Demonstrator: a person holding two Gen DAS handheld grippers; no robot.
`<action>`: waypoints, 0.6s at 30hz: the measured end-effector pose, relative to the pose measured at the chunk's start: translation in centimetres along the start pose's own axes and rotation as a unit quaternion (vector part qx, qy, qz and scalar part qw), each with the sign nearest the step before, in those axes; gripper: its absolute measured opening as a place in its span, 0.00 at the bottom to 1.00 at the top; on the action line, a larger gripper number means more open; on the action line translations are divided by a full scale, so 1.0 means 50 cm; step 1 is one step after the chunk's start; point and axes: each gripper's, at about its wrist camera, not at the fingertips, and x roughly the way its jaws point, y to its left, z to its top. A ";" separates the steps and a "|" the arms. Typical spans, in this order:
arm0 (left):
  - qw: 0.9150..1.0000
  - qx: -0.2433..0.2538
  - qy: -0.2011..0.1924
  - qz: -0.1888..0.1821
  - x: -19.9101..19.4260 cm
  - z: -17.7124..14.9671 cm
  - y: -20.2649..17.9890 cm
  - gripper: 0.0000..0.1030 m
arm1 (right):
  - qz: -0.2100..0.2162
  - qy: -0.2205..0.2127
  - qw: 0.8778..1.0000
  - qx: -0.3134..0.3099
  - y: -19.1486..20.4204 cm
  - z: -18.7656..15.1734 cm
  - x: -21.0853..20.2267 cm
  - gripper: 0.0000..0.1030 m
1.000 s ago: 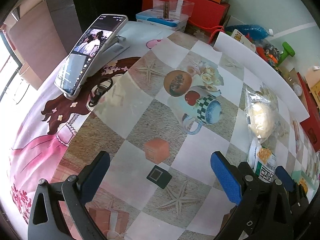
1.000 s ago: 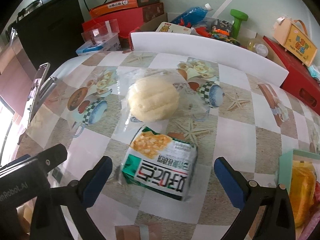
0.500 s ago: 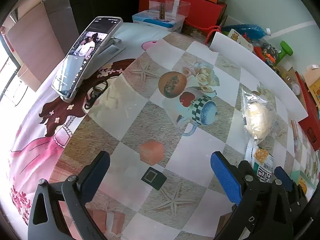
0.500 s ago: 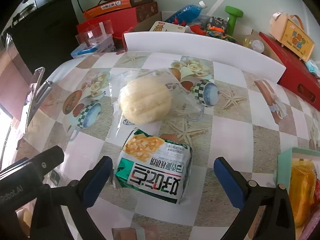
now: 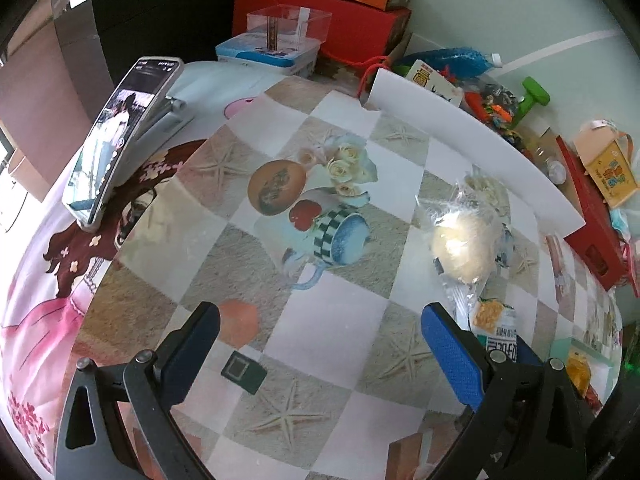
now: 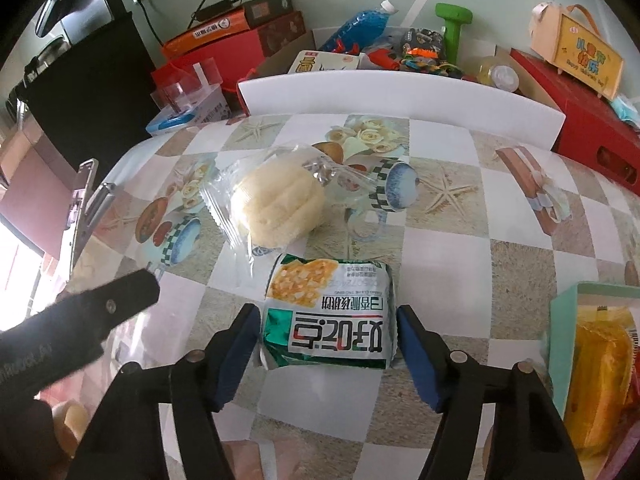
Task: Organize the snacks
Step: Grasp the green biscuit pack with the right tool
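One green cracker pack [image 6: 328,316] is lying on the table [image 6: 480,264] between the closing jaws of the right gripper [image 6: 326,346], just before a wrapped bun [image 6: 276,208], while the left gripper [image 5: 320,344] is hovering wide open, gripping nothing.

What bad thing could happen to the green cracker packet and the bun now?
The right gripper is closing around the green cracker packet; squeezing too hard could crush the crackers inside. The packet's far end lies very near the bagged bun, so lifting it might drag the bun's wrapper. The left gripper hangs open close by and could bump the packet.
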 end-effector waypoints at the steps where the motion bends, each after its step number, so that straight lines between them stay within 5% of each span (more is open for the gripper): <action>1: 1.000 0.000 0.000 0.001 0.001 0.002 0.000 0.98 | 0.000 -0.001 1.000 0.001 -0.004 -0.001 -0.001 0.69; 18: 1.000 0.017 -0.006 -0.023 -0.001 0.012 -0.037 0.98 | 0.010 -0.021 0.999 0.028 -0.060 -0.014 -0.043 0.59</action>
